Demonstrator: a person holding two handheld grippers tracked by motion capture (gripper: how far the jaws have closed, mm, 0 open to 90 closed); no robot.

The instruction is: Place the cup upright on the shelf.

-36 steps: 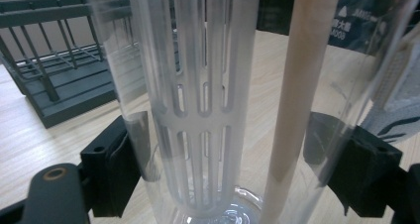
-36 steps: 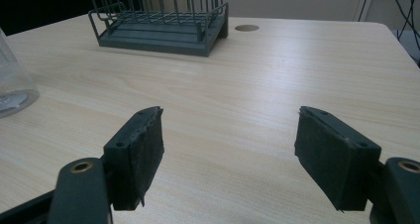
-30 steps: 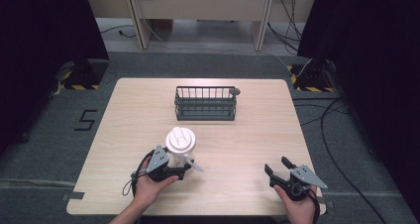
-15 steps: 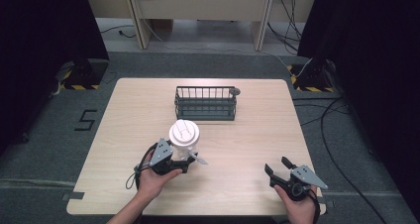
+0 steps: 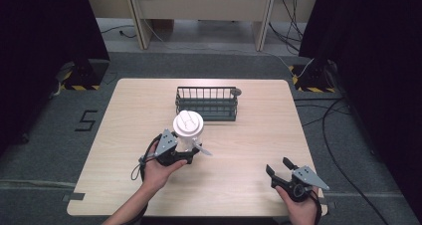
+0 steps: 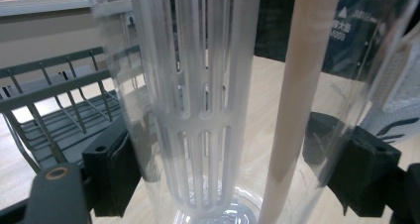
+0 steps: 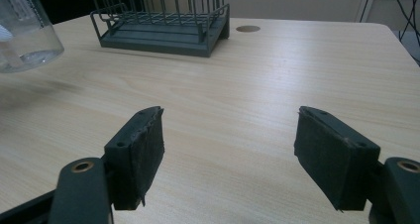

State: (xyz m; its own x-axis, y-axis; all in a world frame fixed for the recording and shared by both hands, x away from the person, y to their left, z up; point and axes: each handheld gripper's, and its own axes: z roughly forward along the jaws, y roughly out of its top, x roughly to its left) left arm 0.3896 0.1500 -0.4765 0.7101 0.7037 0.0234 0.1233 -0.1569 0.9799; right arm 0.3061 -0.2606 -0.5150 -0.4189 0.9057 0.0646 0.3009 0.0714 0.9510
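Landmark: wire rack (image 5: pixel 207 103), at the far middle of the table (image 5: pixel 124 115)
Cup (image 5: pixel 187 131): just before the rack, slightly left, between the left gripper's (image 5: pixel 175 150) jaws
Right gripper (image 5: pixel 281 169): well before the rack, to its right, at the near edge

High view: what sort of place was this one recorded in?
Probably a lab or recording room: a bare wooden table on grey carpet, yellow-black hazard tape at stand bases, cables across the floor, dark curtains at both sides.
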